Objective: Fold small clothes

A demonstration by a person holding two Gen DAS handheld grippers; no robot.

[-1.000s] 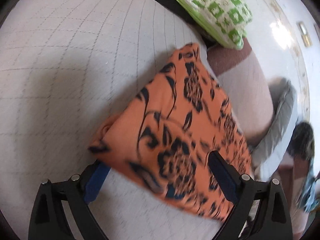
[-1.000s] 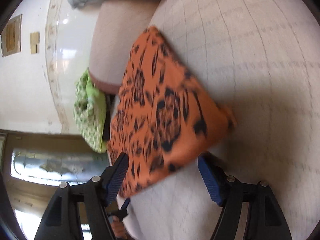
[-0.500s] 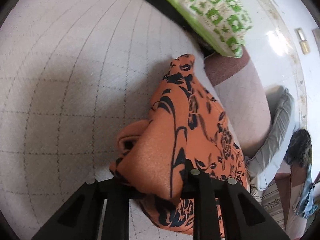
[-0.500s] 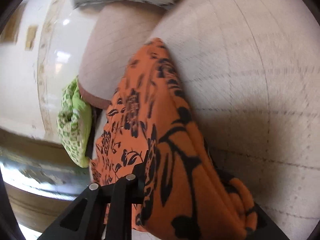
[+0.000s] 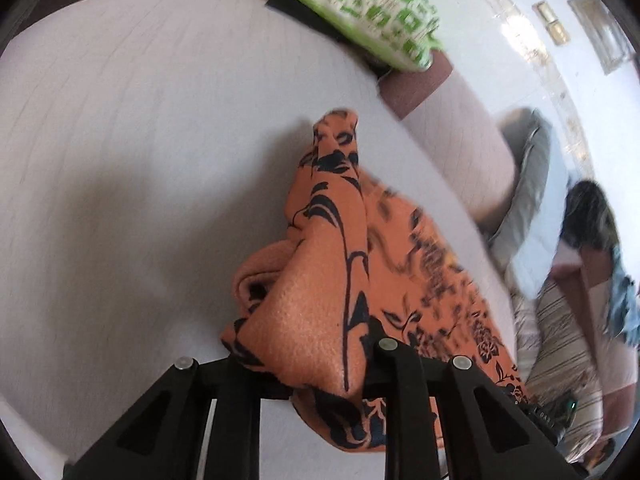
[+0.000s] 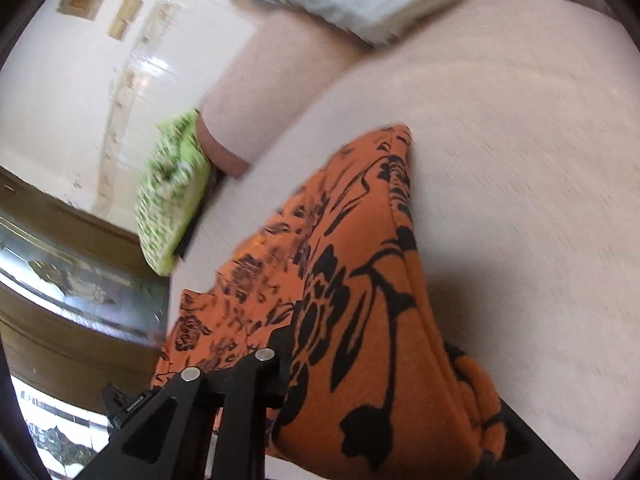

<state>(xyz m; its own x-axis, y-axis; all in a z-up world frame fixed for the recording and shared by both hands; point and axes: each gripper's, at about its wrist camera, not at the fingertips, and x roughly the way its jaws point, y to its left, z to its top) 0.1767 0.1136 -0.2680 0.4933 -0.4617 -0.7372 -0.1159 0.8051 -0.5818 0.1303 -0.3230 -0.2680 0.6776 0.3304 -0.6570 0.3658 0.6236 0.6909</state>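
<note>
An orange garment with a black flower print [image 5: 340, 272] lies on the pale quilted cushion [image 5: 140, 140]. My left gripper [image 5: 308, 364] is shut on its near corner, and the cloth bunches up between the jaws and rises off the cushion. In the right wrist view the same garment [image 6: 352, 288] fills the lower middle. My right gripper [image 6: 372, 392] is shut on another corner of it, with the fabric draped over the jaws. The garment's far edge still rests on the cushion [image 6: 520, 160].
A green and white patterned pillow [image 5: 372, 4] lies at the cushion's far edge, also seen in the right wrist view [image 6: 172, 200]. A grey folded cloth [image 5: 524, 200] and a striped fabric [image 5: 560, 344] lie to the right. A white wall and a wooden frame stand beyond.
Both grippers were open around the flat garment's corners a second ago. They have shut on it and lifted it, so the cloth now bunches and rises.
</note>
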